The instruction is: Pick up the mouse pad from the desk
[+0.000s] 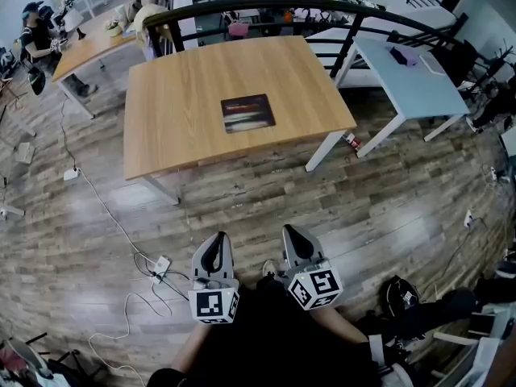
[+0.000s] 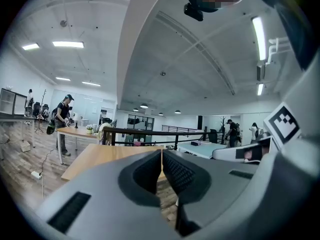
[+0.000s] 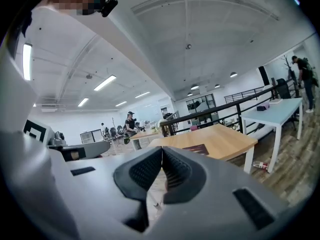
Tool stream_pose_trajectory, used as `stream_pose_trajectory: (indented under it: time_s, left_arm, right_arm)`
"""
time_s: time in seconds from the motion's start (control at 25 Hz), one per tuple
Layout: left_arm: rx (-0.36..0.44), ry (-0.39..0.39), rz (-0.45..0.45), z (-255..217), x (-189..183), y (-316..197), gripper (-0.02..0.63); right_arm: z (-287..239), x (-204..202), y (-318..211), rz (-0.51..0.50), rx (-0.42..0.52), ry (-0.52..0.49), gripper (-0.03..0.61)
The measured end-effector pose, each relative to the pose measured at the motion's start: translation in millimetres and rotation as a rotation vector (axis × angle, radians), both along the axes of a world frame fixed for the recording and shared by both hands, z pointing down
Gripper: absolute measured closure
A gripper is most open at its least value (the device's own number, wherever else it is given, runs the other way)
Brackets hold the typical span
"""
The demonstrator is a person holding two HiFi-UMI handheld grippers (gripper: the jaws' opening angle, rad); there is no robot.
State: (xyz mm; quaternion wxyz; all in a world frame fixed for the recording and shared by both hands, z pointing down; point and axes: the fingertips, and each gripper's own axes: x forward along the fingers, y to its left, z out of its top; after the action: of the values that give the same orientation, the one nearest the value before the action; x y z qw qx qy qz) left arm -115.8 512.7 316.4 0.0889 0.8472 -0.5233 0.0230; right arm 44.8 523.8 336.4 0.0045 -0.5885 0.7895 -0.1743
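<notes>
Nothing is done yet: the mouse pad (image 1: 248, 113) lies flat at the middle of the wooden bench (image 1: 177, 111), upper centre of the head view. The left gripper (image 1: 214, 255) and right gripper (image 1: 298, 245), bottom centre, have jaws closed on nothing, well apart from it.

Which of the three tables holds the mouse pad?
The central wooden table, between the white table and far desk; the dark mouse pad lies on it.
</notes>
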Motion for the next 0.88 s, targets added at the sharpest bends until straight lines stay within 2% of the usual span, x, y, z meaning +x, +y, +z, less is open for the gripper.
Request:
stream_pose_trajectory:
  time_s: [0.32,0.52,0.72,0.88]
  left_arm:
    - [0.0,0.0,-0.013,5.0,32.8,-8.6,0.586]
    - [0.011,-0.001,-0.044,8.7,54.0,-13.0,0.586]
    - [0.014,-0.023,-0.094,12.4,70.2,-23.5,0.586]
    - [-0.01,-0.034,-0.099,16.5,77.8,-36.4,0.586]
  right_arm:
    - [5.6,33.2,-4.3,-0.016,-0.01,-0.008,0.548]
    - [10.3,55.5,-4.4,-0.057,0.02,0.05,0.548]
    - [19.1,81.3,-18.4,-0.064,0.007,0.028,0.548]
    - [19.7,90.2,-34.3,-0.059,-0.007,0.012,0.548]
